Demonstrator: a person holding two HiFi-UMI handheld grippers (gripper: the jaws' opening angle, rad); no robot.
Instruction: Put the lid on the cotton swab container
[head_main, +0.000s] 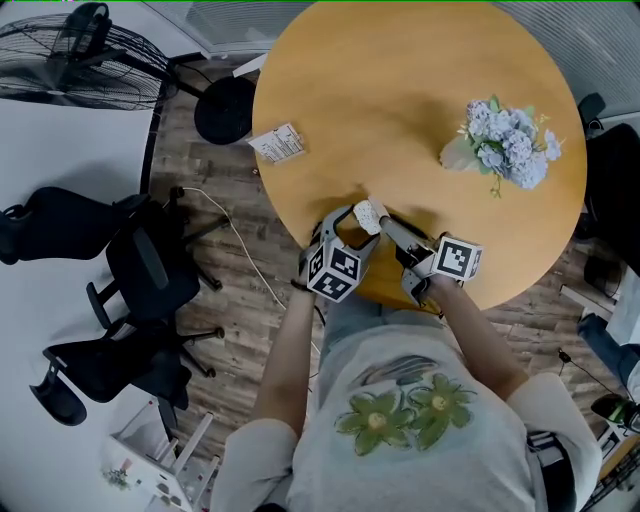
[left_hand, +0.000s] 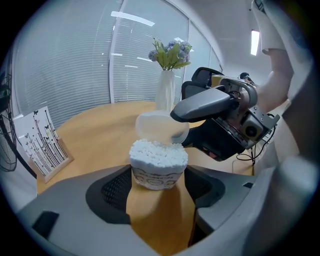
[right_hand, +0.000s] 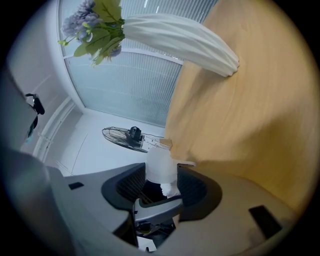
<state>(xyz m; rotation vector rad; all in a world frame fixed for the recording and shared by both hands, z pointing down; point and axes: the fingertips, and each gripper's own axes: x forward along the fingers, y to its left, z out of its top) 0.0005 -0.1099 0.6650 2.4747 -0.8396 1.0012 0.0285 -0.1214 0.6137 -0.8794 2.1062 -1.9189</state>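
The cotton swab container (left_hand: 157, 172), a small round tub packed with white swabs, stands near the front edge of the round wooden table (head_main: 400, 90). My left gripper (left_hand: 158, 184) is shut on its sides. The translucent lid (left_hand: 157, 127) hangs tilted just above and behind the swabs, with my right gripper (left_hand: 179, 130) shut on it. In the right gripper view the lid (right_hand: 161, 164) sits between the right gripper's (right_hand: 161, 182) pads, with white swabs (right_hand: 170, 190) and a left finger (right_hand: 155, 210) below it. From above, both the left gripper (head_main: 350, 225) and the right gripper (head_main: 384, 220) meet at the container (head_main: 368, 213).
A white vase of pale blue flowers (head_main: 505, 145) stands at the table's right. A small card stand (head_main: 277, 143) sits at its left edge. Off the table to the left are a floor fan (head_main: 85, 55) and black office chairs (head_main: 140, 270).
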